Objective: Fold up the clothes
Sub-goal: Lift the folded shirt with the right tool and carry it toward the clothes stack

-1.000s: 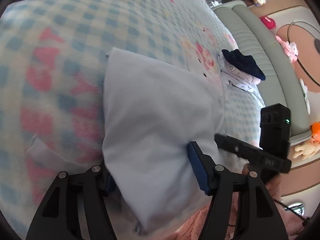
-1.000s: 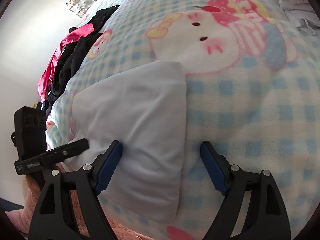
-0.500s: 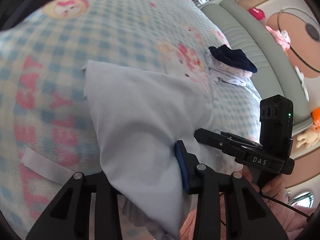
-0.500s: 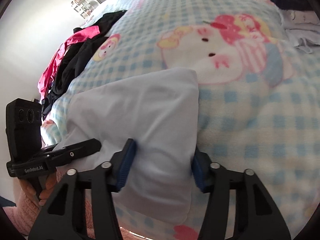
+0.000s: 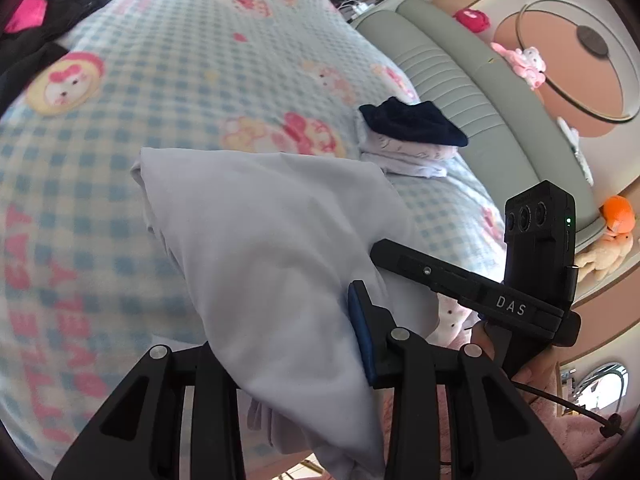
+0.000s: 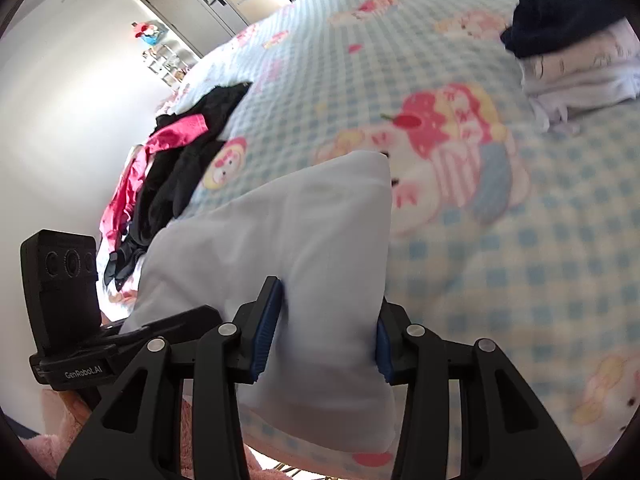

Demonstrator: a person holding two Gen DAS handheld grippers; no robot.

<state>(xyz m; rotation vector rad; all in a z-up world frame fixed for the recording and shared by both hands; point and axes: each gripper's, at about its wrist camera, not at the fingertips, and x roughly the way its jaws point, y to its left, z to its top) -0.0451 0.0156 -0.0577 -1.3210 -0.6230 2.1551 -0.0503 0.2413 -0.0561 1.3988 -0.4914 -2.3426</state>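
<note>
Left wrist view: the left tongs [image 5: 280, 336] pinch the folded white cloth [image 5: 260, 240] in the middle of the frame, above the checked bed [image 5: 180, 60].

Right wrist view: the right tongs [image 6: 324, 328] are closing, squeezing the cloth's [image 6: 304, 240] near end, low center. A clothes stack [image 6: 576, 56] sits upper right.

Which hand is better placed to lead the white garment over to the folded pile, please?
Right. The right tool, jaws closing on the white garment, is on the side nearest the folded pile; the left tool holds the far side.
</note>
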